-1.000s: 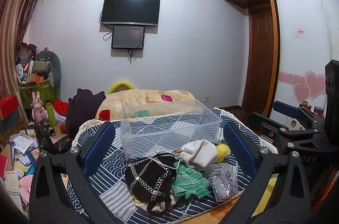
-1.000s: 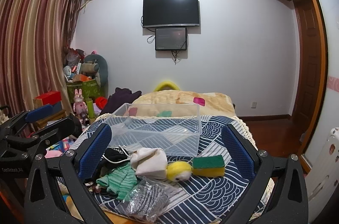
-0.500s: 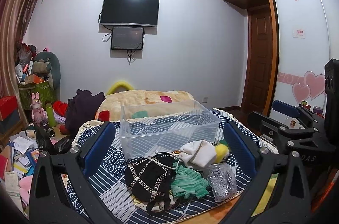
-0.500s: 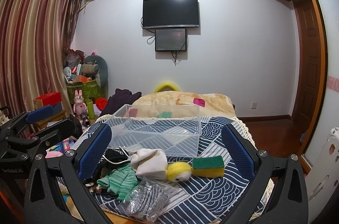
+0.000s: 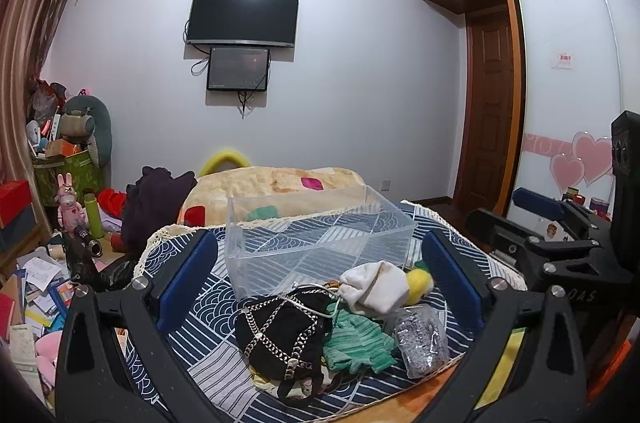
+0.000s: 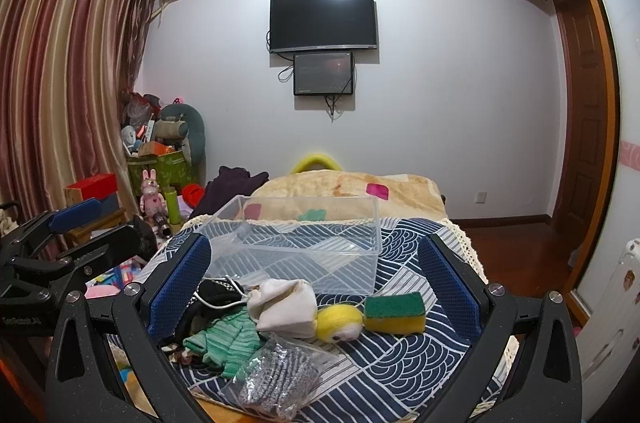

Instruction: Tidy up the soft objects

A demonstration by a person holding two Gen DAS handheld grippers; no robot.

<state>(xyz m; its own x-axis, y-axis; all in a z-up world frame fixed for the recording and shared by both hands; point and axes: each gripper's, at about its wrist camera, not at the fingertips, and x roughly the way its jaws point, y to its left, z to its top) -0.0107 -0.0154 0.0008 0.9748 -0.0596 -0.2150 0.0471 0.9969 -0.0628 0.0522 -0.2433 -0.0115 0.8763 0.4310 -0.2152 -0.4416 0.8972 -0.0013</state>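
Honestly, both my grippers (image 5: 318, 277) (image 6: 314, 281) gape wide, empty; the chain bag (image 5: 282, 337) may snag the green cloth (image 5: 356, 343).

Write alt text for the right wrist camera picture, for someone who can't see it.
The open right claw frames a pile of soft things on a blue patterned cloth: a white pouch, a yellow plush toy, a green-and-yellow sponge, a green knit and a bagged grey scrubber. Behind them stands an empty clear bin.

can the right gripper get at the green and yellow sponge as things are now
Probably yes: the sponge lies alone on the patterned cloth, and the open right hand-held gripper has nothing in its way.
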